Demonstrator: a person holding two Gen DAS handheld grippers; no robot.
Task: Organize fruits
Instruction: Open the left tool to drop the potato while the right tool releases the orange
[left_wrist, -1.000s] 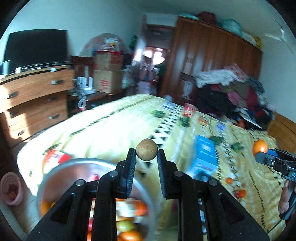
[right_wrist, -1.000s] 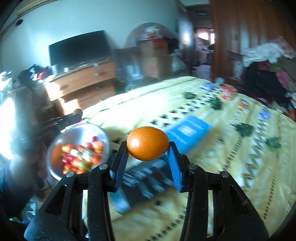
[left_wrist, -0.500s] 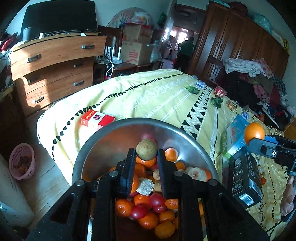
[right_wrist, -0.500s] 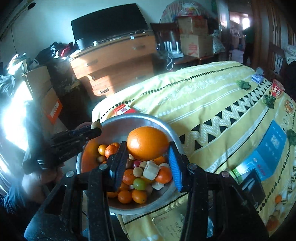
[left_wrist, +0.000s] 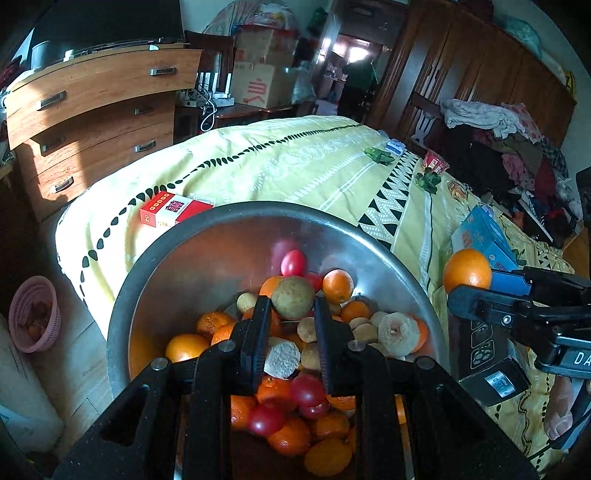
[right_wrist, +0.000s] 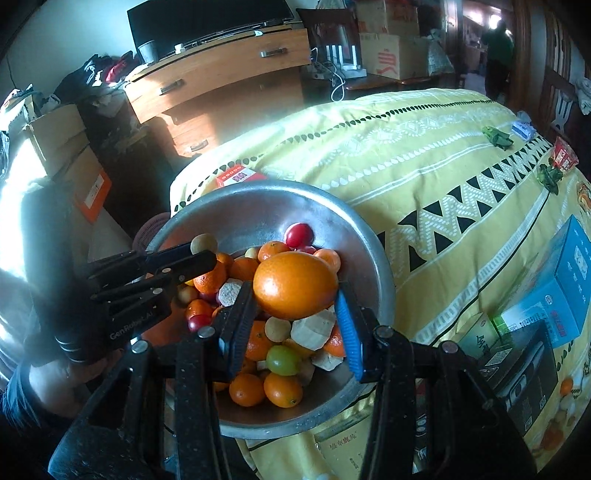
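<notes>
Two claws, each loaded, both over the metal bowl (left_wrist: 155, 258) at the bed's (left_wrist: 288, 162) near corner. Left claw (left_wrist: 290, 314) clamped on a small brown round fruit (left_wrist: 293, 297), pinched at its sides near the fingertips, likely so it can drop clear. Right claw (right_wrist: 295, 306) clamped on a large orange (right_wrist: 295, 285), gripped across its widest part, sitting proud of the pads. Both claws tilt steeply down toward the heap of mixed fruit (right_wrist: 273, 332), the left coming in from the bowl's left rim, the right from its near side. Judgement: both pieces poised for release into the bowl. A hand (right_wrist: 62, 373) grips the left handle low.
</notes>
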